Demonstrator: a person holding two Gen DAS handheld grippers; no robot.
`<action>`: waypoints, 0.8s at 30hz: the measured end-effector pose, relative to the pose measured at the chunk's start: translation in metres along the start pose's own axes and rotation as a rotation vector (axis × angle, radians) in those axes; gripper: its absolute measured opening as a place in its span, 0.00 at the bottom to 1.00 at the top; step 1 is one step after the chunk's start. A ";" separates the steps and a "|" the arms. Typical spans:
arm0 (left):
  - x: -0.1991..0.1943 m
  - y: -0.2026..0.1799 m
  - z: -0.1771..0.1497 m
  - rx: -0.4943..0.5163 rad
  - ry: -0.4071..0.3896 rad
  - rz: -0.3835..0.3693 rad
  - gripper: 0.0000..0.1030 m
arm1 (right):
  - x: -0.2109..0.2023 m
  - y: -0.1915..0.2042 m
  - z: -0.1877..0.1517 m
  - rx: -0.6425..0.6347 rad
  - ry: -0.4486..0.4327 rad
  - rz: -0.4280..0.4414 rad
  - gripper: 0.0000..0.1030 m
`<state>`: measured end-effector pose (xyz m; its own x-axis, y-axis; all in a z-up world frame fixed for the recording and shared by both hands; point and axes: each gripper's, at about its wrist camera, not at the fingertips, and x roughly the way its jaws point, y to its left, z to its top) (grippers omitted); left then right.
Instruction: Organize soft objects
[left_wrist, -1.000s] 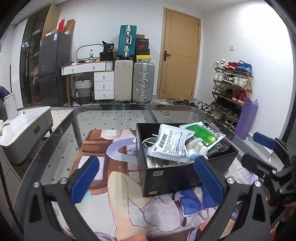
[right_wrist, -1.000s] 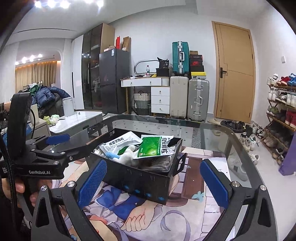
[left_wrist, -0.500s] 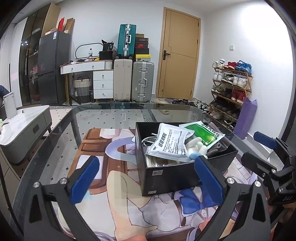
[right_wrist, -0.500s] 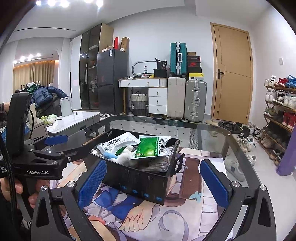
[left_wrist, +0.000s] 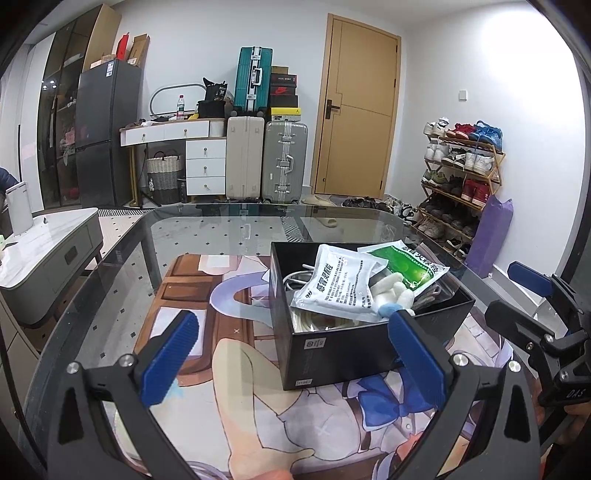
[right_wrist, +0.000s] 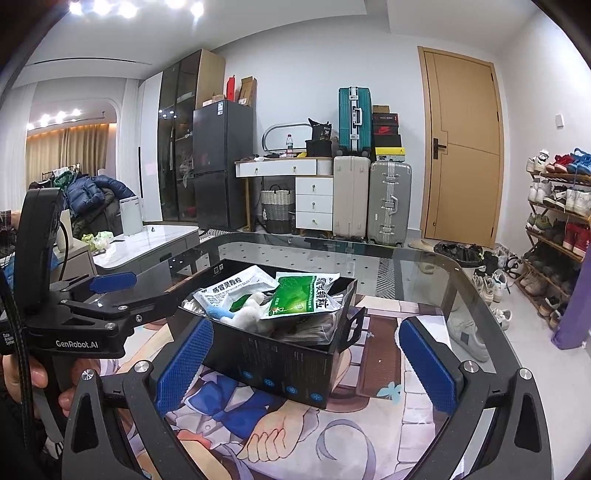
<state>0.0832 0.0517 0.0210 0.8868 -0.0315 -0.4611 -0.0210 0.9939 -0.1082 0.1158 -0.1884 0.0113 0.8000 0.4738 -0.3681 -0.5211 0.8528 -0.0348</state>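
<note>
Apparently finished, both the left gripper (left_wrist: 291, 354) and the right gripper (right_wrist: 303, 362) hover with fingers spread and empty beside the black box (left_wrist: 354, 347), where the packets (left_wrist: 338, 284) lie piled for tidy keeping.

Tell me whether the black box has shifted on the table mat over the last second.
No. The black box sits at the same spot on the printed mat, against the same blue bow and brown panels; only the cameras drifted slightly.

Bright, even indoor light from ceiling spots (right_wrist: 110, 7) (blown out). The glass table (left_wrist: 221, 236) carries reflections. Strong fisheye bending, dark corners; sharp throughout.
</note>
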 end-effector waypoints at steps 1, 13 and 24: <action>-0.001 0.000 0.000 0.000 -0.002 0.000 1.00 | 0.000 0.001 0.000 -0.001 -0.001 0.000 1.00; 0.000 0.000 0.000 0.001 -0.005 0.001 1.00 | -0.001 0.001 0.001 0.001 -0.002 0.001 1.00; -0.001 -0.001 0.001 0.000 -0.006 0.003 1.00 | -0.001 0.001 0.000 0.001 -0.002 0.002 1.00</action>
<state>0.0828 0.0506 0.0226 0.8896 -0.0275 -0.4558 -0.0237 0.9941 -0.1062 0.1152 -0.1881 0.0119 0.7998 0.4757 -0.3660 -0.5220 0.8523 -0.0330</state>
